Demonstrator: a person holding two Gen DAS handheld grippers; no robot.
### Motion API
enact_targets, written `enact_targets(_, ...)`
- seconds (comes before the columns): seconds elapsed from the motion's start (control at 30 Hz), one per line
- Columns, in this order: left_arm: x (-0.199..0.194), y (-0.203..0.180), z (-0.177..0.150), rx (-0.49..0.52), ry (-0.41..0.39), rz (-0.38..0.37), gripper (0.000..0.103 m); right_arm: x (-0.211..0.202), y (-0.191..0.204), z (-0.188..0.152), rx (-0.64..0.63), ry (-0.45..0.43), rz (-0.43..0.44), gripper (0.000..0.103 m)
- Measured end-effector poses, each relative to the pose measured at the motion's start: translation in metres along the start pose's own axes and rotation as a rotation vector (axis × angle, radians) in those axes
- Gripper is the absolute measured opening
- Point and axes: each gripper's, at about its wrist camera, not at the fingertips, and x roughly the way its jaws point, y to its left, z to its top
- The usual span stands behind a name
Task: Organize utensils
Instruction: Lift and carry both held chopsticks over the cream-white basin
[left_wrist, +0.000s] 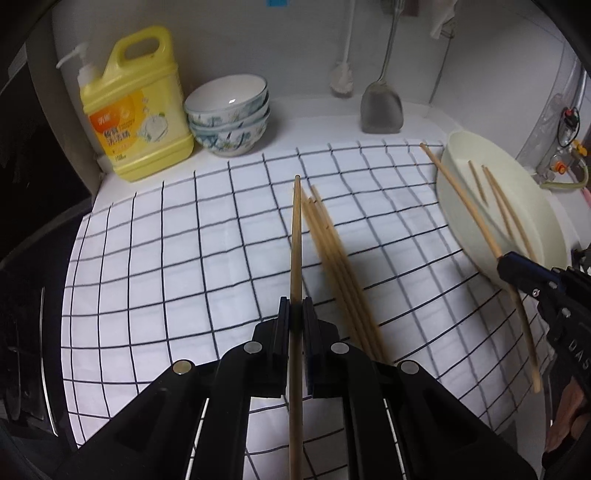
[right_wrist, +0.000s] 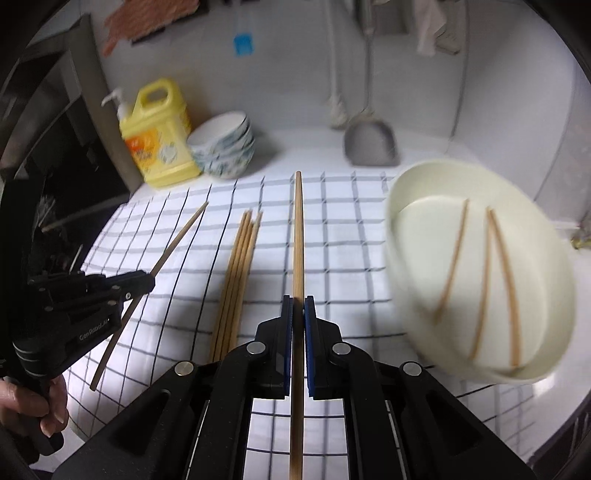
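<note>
Chopsticks of pale wood are the business here. The left gripper (left_wrist: 296, 314) has its black jaws closed tight on one long wooden chopstick (left_wrist: 295, 236), which runs straight out ahead of the fingers, lifted above the white cloth with a dark grid pattern (left_wrist: 166, 258). The right gripper (right_wrist: 298, 314), with blue pads (right_wrist: 309, 332), is likewise clamped on a second wooden chopstick (right_wrist: 297, 229) pointing forward over the same cloth.

Between the two grippers, a loose bundle of wooden chopsticks (right_wrist: 236, 280) lies on the cloth, just left of the right gripper's jaws and just right of the left's. To the right of the right gripper sits a cream oval plastic basin (right_wrist: 399, 236) holding three more chopsticks (right_wrist: 484, 284).

Well ahead of both grippers, against the wall, stand a yellow dish-soap jug with a pump (left_wrist: 136, 107), a stack of white floral bowls (left_wrist: 229, 114) and a hanging metal spatula (left_wrist: 380, 107).
</note>
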Motion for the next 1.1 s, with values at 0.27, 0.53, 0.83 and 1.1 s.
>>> enact_targets(0.27,-0.019,-0.028,0.029,0.076,-0.048,-0.048,0.007,-0.033,-0.039,0.012,0.073,-0.075,-0.081,0.006)
enact_targets(0.53,-0.026,-0.045,0.036,0.171,-0.058,-0.080,0.007,-0.051,-0.059,0.005,0.146,-0.116,-0.137,0.006)
enact_targets(0.83,-0.035,-0.102,0.061,0.267,-0.125,-0.168,0.007,-0.071,-0.103,0.009,0.238,-0.162,-0.179,0.006)
enact_targets(1.1,-0.022,-0.180,0.088,0.270,-0.131,-0.231,0.007,-0.068,-0.173,0.008,0.291,-0.153,-0.166,0.006)
